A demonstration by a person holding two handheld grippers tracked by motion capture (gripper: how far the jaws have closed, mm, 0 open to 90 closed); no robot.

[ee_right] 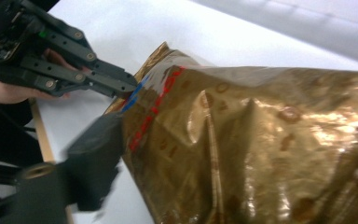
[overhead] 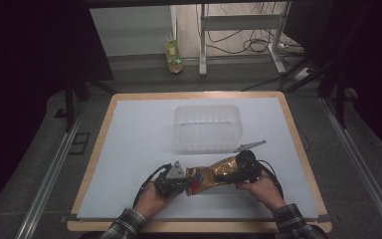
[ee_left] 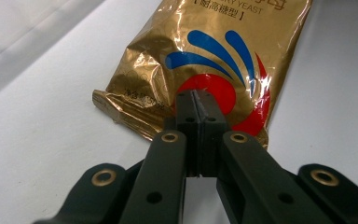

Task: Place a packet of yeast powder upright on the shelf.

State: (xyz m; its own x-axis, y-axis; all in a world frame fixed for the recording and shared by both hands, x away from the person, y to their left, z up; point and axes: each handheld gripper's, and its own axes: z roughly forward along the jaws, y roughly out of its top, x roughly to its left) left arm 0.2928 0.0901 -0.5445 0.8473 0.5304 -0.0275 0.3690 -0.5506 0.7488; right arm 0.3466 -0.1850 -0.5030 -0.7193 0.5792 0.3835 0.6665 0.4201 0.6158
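Note:
A crinkled gold foil bag (overhead: 213, 177) with a red and blue swirl lies stretched between the two grippers near the table's front edge. My left gripper (overhead: 181, 183) is shut on the bag's (ee_left: 214, 60) bottom seam; its jaws (ee_left: 196, 105) press together over the red print. My right gripper (overhead: 238, 172) grips the opposite end. In the right gripper view the bag (ee_right: 261, 140) covers one jaw, and a single black finger (ee_right: 95, 149) shows pressed against its side. The left gripper (ee_right: 126, 86) appears there too, pinching the far corner.
A clear ribbed plastic tub (overhead: 207, 127) stands empty behind the bag at the table's middle. A white sheet (overhead: 129, 144) covers the wooden table. A yellow-green bottle (overhead: 173, 56) stands on the floor beyond, near a metal frame with cables.

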